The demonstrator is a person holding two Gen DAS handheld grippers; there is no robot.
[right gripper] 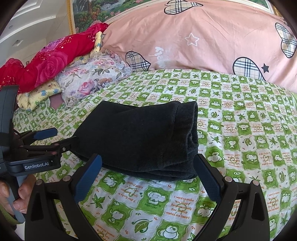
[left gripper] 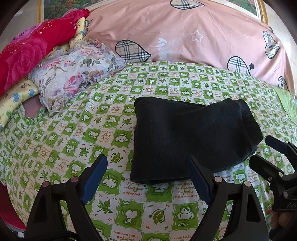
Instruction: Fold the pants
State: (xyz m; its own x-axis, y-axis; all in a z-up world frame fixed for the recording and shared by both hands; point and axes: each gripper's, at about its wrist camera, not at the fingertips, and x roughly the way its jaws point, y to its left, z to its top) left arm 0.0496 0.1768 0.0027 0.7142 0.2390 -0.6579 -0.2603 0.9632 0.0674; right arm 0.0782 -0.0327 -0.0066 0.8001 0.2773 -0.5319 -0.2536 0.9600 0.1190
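Note:
The black pants point(left gripper: 189, 137) lie folded into a thick compact bundle on the green and white patterned bed sheet point(left gripper: 74, 133). They also show in the right wrist view point(right gripper: 141, 137). My left gripper point(left gripper: 148, 166) is open and empty, just short of the bundle's near edge. My right gripper point(right gripper: 148, 163) is open and empty, its jaws standing either side of the bundle's near edge without holding it. The right gripper also shows at the right edge of the left wrist view point(left gripper: 267, 150), and the left gripper at the left of the right wrist view point(right gripper: 61, 137), beside the bundle.
A large pink pillow point(left gripper: 185, 33) with plaid hearts lies along the back. A floral pillow point(left gripper: 74, 74), a red rose-print cloth point(left gripper: 31, 50) and a yellow cloth point(left gripper: 16, 94) are heaped at the back left. A framed picture point(right gripper: 104, 11) hangs behind.

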